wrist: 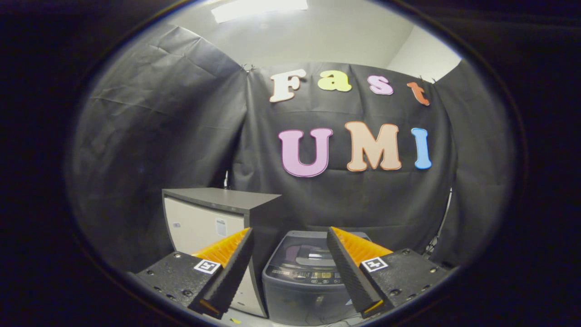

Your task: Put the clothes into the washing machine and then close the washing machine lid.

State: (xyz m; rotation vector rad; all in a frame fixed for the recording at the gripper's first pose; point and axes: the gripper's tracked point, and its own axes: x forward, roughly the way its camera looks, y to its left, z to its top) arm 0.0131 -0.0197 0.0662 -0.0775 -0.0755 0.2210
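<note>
Black cloth walls (181, 136), grey-topped cabinet (218, 200), pale ceiling with perhaps a light panel (258, 9).

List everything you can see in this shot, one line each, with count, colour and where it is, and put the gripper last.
washing machine: one, dark grey, top-loading, lid down, just ahead of and between the fingers
cabinet: one, grey top with pale front, directly beside the washing machine
booth wall: black cloth, behind both appliances
ceiling light: one, white, above the booth wall
gripper: one, open, fingers spread apart with nothing between them, holding nothing
</note>
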